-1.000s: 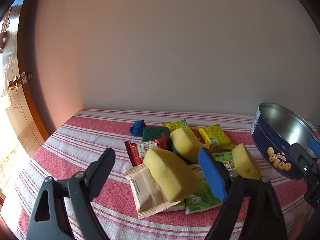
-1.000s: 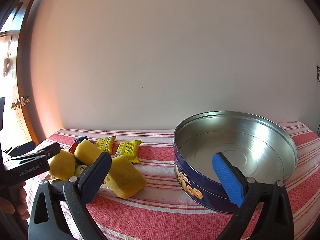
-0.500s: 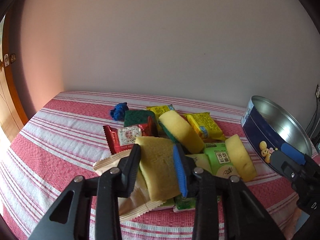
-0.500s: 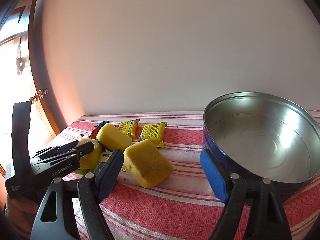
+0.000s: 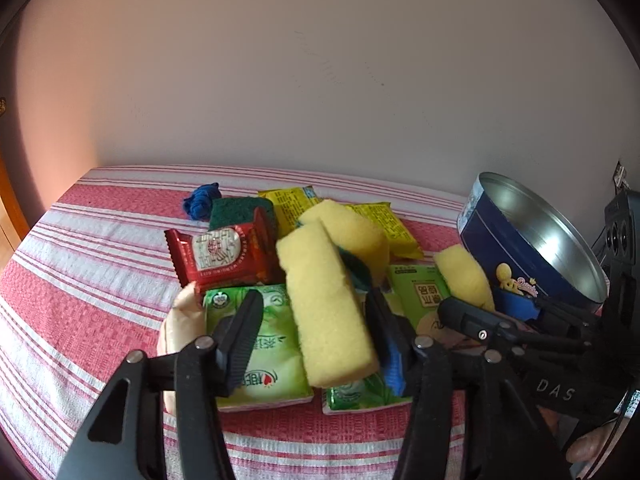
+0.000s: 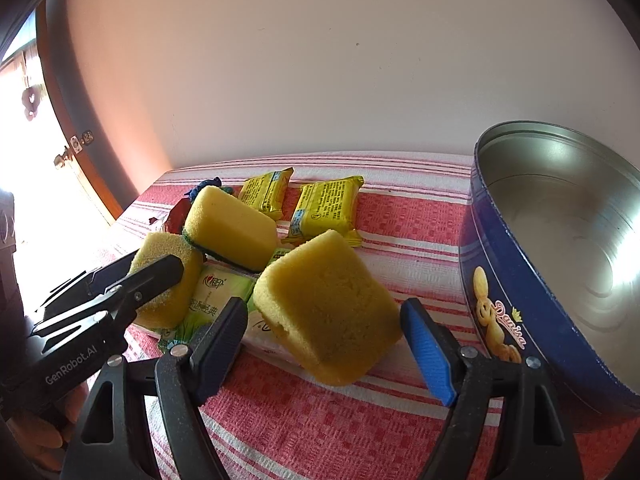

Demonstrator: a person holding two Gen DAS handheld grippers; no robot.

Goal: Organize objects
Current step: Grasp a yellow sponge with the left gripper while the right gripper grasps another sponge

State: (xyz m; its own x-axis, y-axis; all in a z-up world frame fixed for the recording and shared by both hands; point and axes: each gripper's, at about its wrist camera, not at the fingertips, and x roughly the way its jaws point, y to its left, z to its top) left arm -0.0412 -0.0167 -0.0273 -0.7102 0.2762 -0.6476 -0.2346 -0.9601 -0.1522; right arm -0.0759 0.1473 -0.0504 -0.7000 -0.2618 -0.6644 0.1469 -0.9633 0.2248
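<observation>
- On the striped surface, at the right side, stands a round blue cookie tin, lid off; its bare metal interior holds nothing visible.
- Left of the tin lies a pile: yellow sponges, green packets, a red packet, two yellow packets, a blue cloth.
- Left tongs: partly open, jaws having just widened. One yellow sponge stands tilted between them, against the blue pad on the right; a clear gap separates it from the black pad on the left. Not clenched.
- Right tongs: partly open, jaws having just been narrowing. A second yellow sponge sits between them, beside the tin. Both pads stand apart from it; no grip shows.
- A third sponge, green-backed, rests on the pile behind.
</observation>
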